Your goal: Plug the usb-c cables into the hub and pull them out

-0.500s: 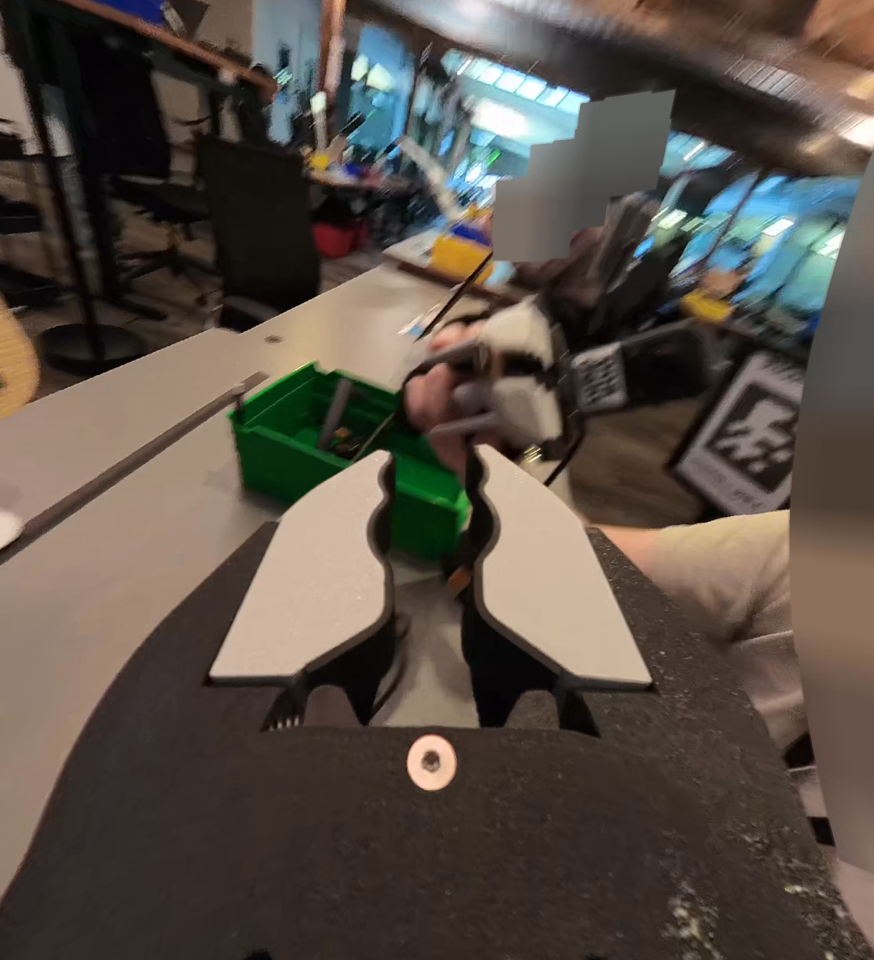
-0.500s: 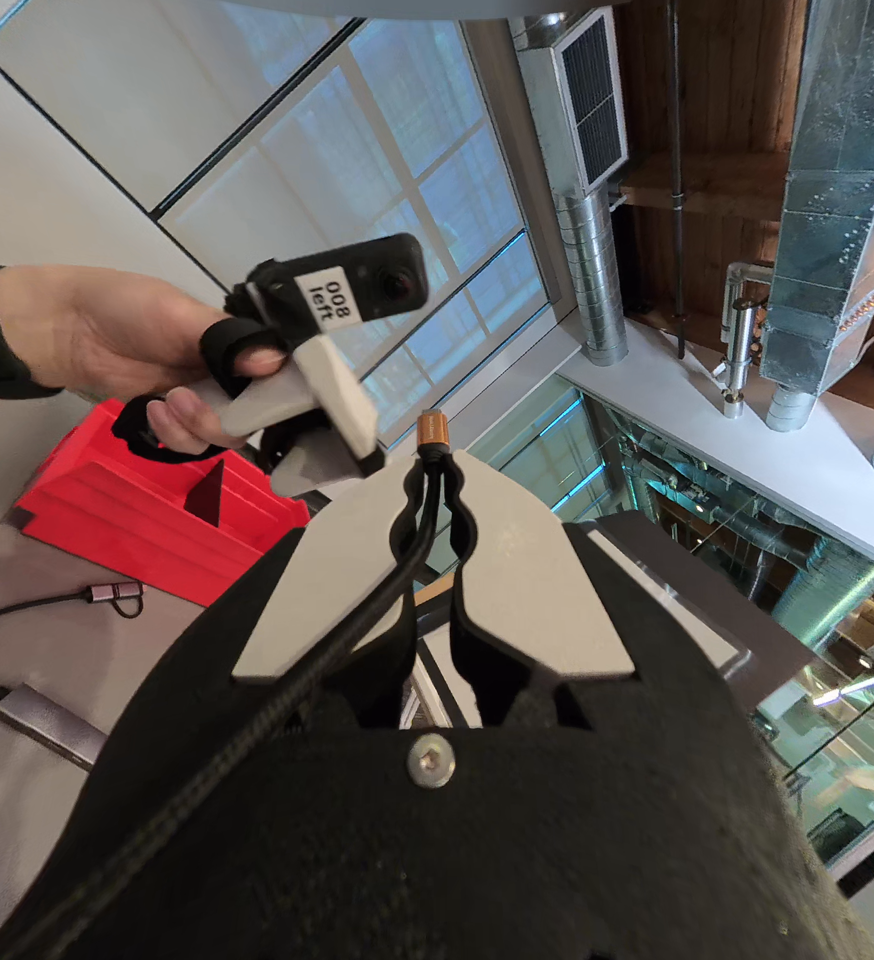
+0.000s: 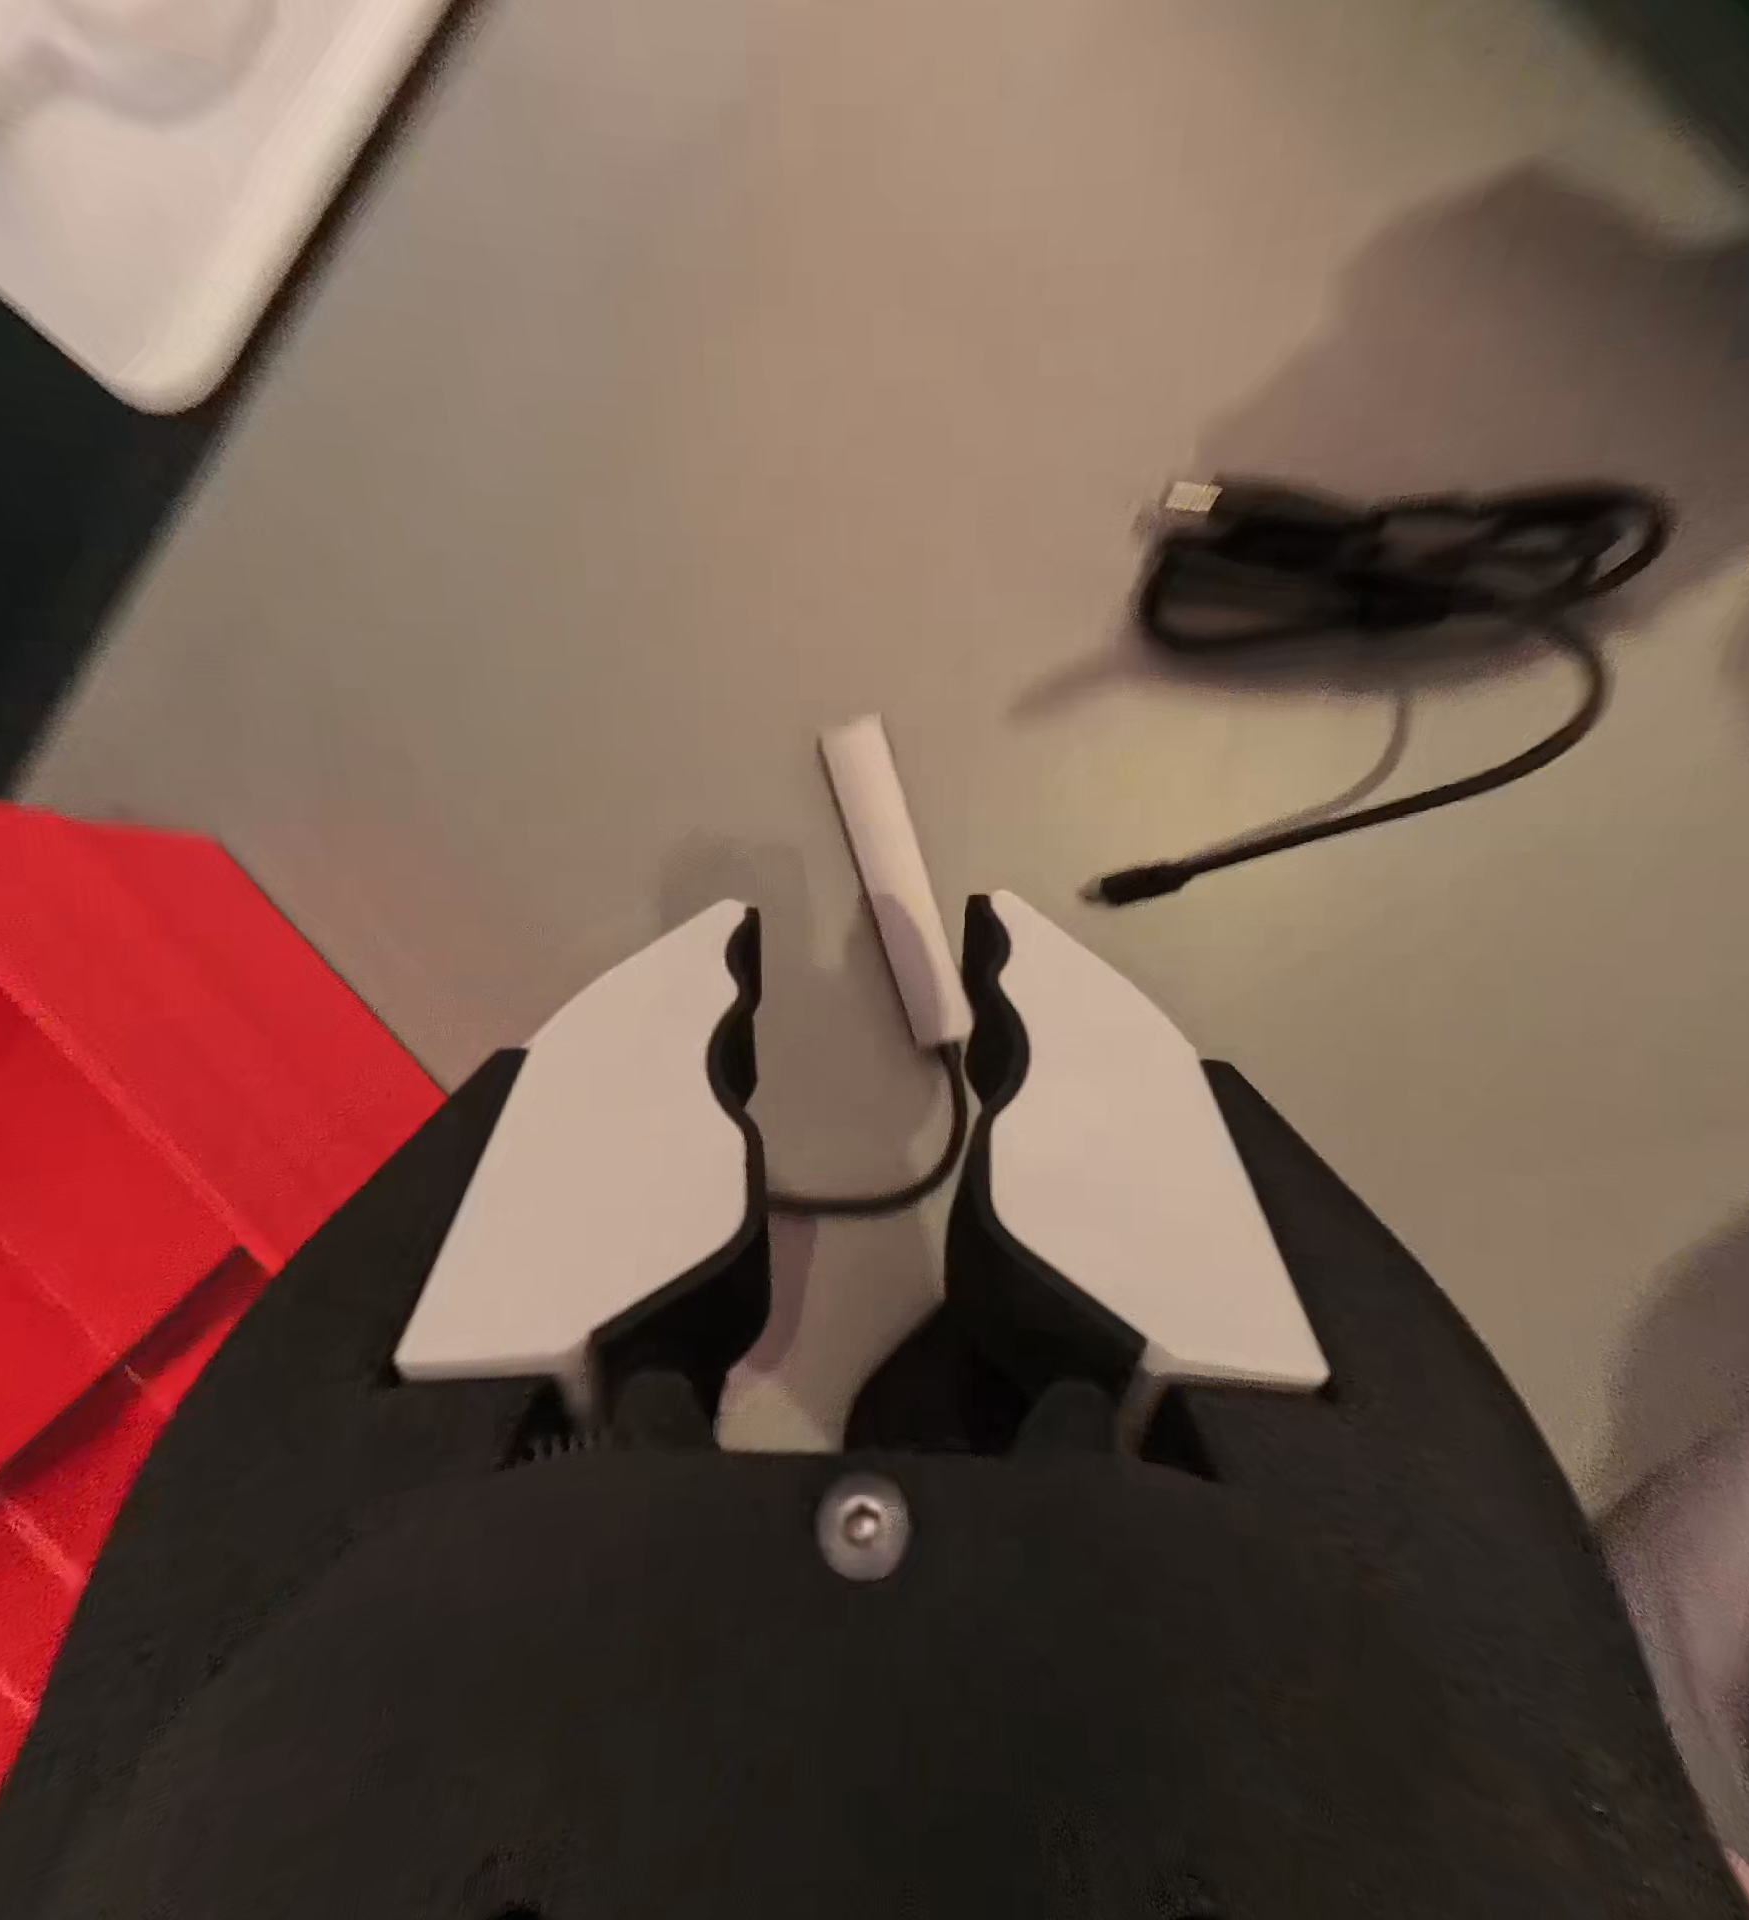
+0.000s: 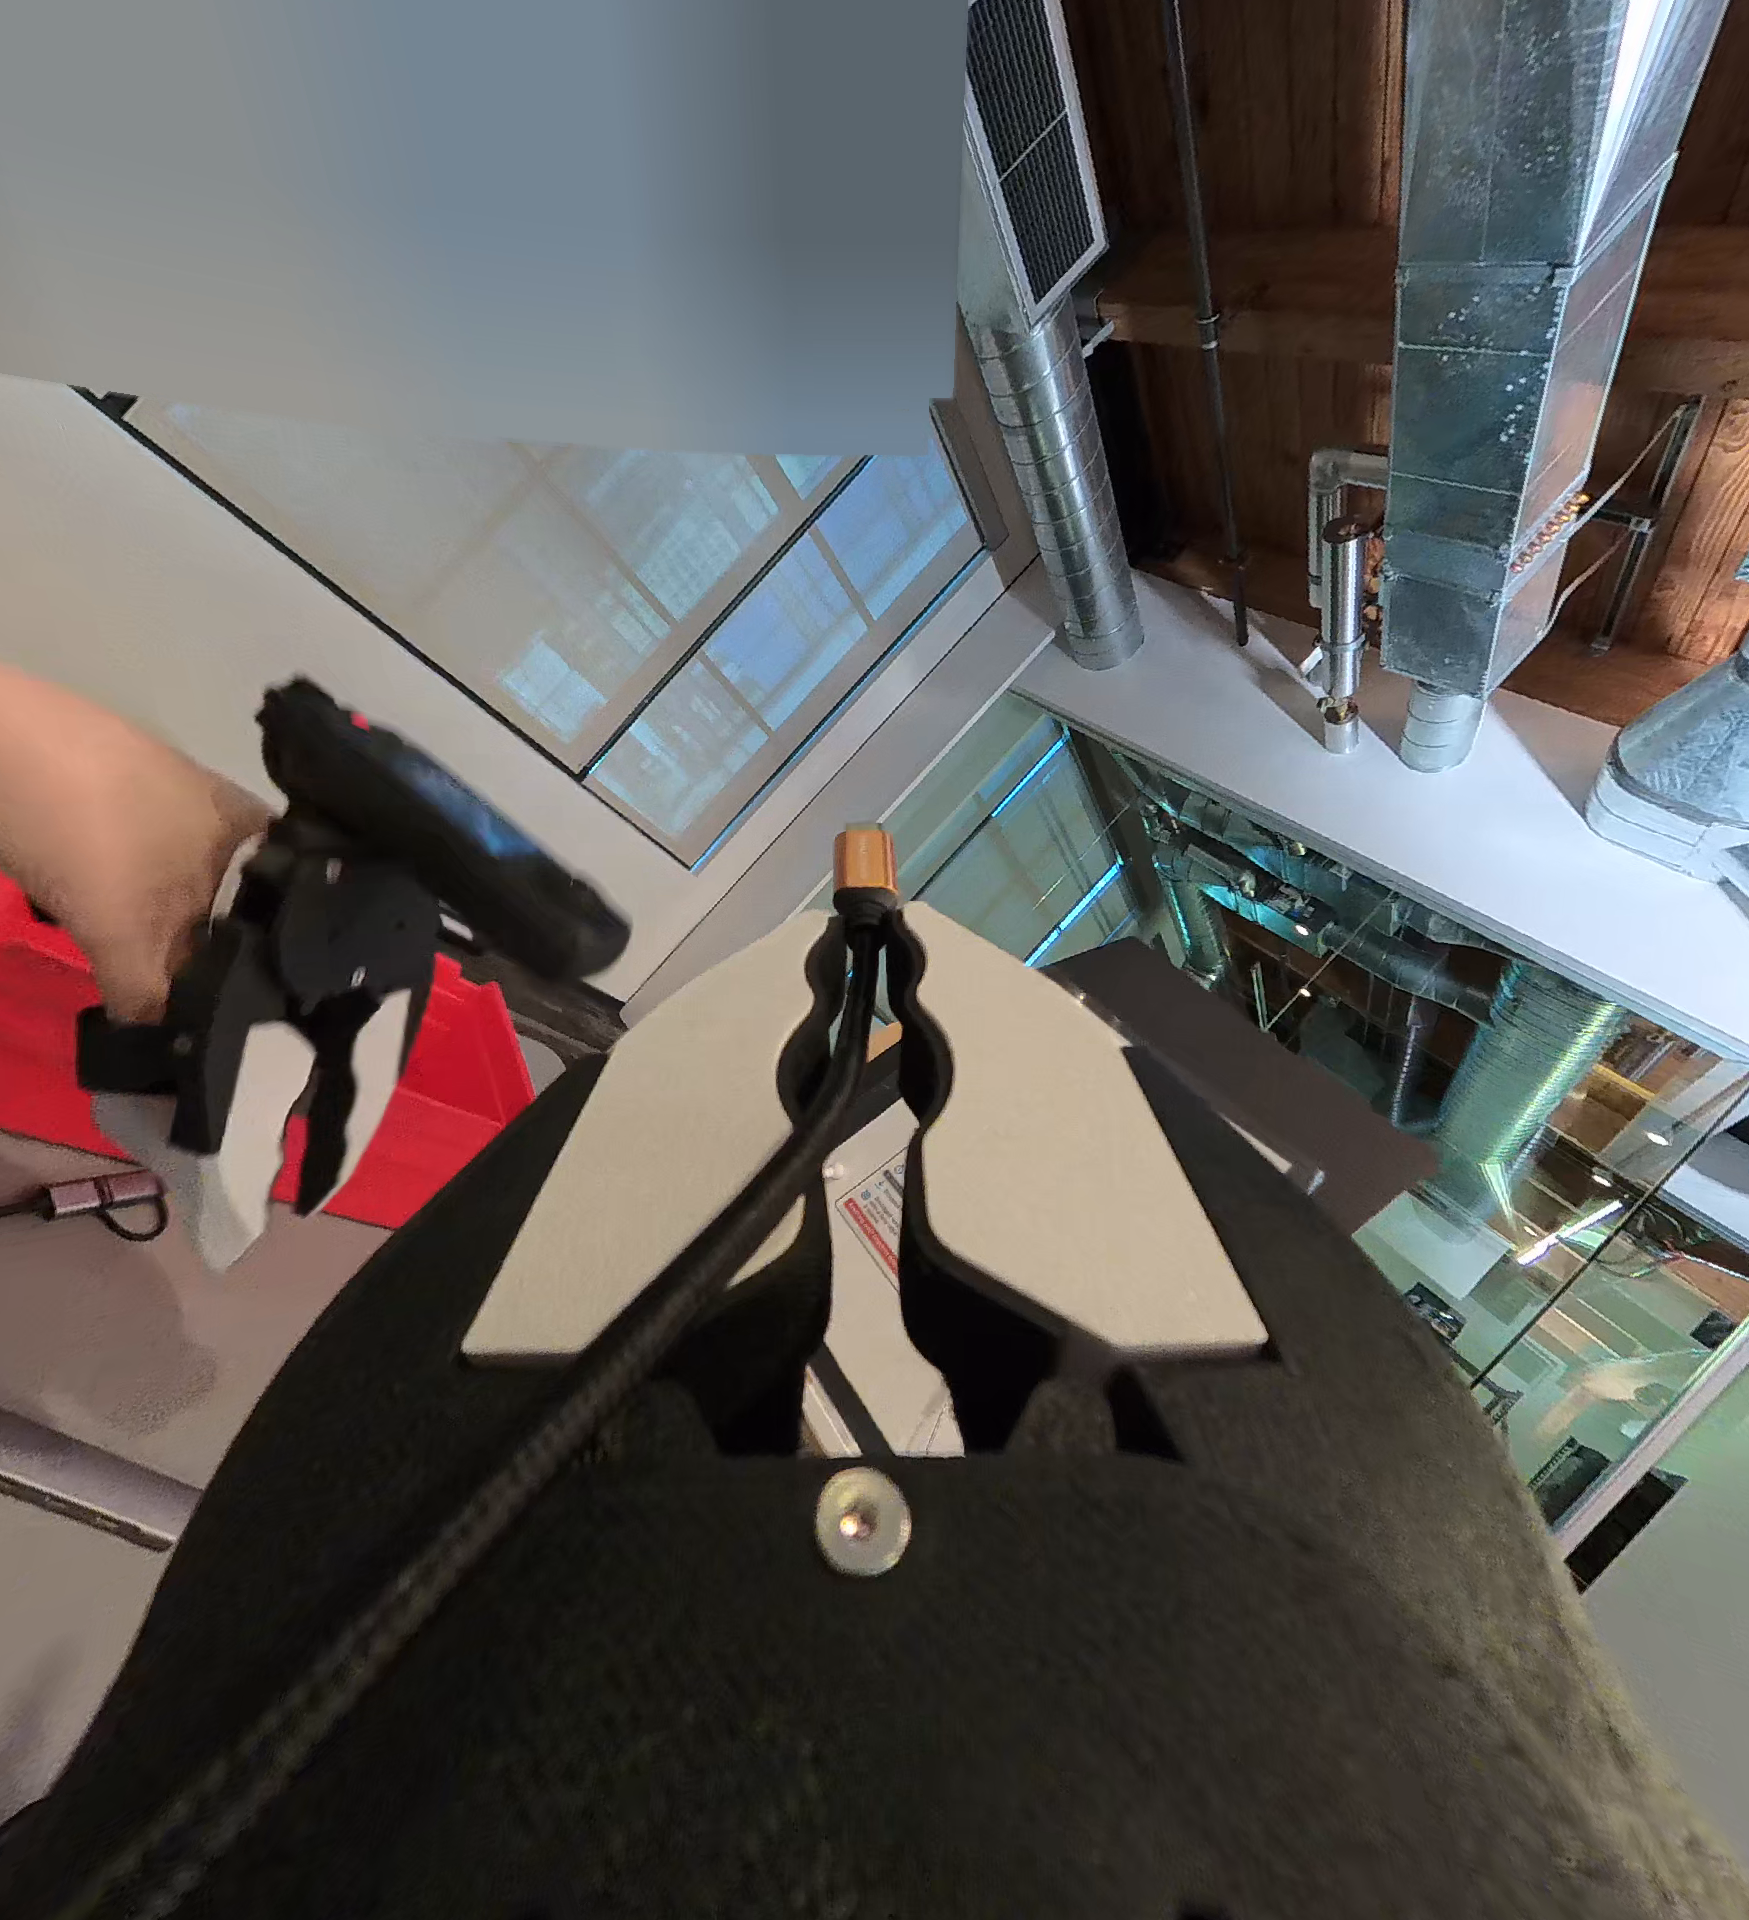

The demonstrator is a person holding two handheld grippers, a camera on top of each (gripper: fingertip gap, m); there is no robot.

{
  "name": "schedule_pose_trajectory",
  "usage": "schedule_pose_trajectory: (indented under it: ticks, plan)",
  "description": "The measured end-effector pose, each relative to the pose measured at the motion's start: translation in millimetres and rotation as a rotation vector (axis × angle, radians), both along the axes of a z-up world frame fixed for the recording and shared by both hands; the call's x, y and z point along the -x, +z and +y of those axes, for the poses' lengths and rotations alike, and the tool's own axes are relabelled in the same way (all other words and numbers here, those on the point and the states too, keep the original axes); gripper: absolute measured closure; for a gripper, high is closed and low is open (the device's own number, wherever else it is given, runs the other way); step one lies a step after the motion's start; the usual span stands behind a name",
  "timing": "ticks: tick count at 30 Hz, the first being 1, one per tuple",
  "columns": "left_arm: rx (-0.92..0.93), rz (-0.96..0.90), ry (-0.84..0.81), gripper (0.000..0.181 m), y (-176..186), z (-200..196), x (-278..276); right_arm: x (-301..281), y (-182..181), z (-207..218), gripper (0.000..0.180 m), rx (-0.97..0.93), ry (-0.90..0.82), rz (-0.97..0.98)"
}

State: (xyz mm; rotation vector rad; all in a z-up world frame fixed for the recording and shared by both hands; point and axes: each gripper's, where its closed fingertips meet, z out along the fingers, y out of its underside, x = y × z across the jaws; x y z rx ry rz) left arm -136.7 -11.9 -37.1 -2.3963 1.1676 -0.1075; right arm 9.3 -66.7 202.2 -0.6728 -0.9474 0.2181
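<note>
- Orange metal marks the plug of the braided black cable, which the right gripper pinches just behind the connector, pointing up toward the ceiling ducts and well away from the table
- The silver hub lies flat on the grey table; the left gripper hangs above it with its fingers spread apart and nothing held, the hub's thin tail lead curling between them
- Risk: closing off-centre would nudge the light hub sideways rather than pin it, since it lies nearer one finger than the other
- Risk: catching the tail lead in the grip would tug or twist the hub
- Risk: the plug sticks out past the fingertips on a soft cable, so it may bend or slip back when pushed against a port
- Risk: the port side of the hub is not readable here, so the angle of approach could be misjudged
- A second black cable sits coiled near the hub, beside a red bin; a sweep could snag it
</note>
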Motion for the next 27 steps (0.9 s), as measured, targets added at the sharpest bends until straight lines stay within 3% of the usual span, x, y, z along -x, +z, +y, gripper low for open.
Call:
schedule_pose_trajectory:
  ticks: [5,7,10,16,20,27]
  plan:
    - [0.253,0.155,0.095,0.143,-60,-1,21,-7,5,-5,0.172,-0.017,-0.014,0.004]
    - [0.325,0.182,0.135,0.154,-76,-2,24,-10,7,-5,0.172,-0.020,-0.024,0.010]
    - [0.413,0.207,0.166,0.148,-96,-4,21,-17,10,-4,0.172,-0.013,-0.032,0.025]
    - [0.475,0.283,0.160,0.137,-114,-12,21,-28,14,-2,0.172,-0.017,-0.049,0.048]
    - [0.494,0.336,0.174,0.145,-123,-13,25,-33,17,-4,0.172,-0.021,-0.046,0.064]
    - [0.481,0.329,0.238,0.139,-123,-10,28,-35,16,0,0.172,-0.015,-0.053,0.063]
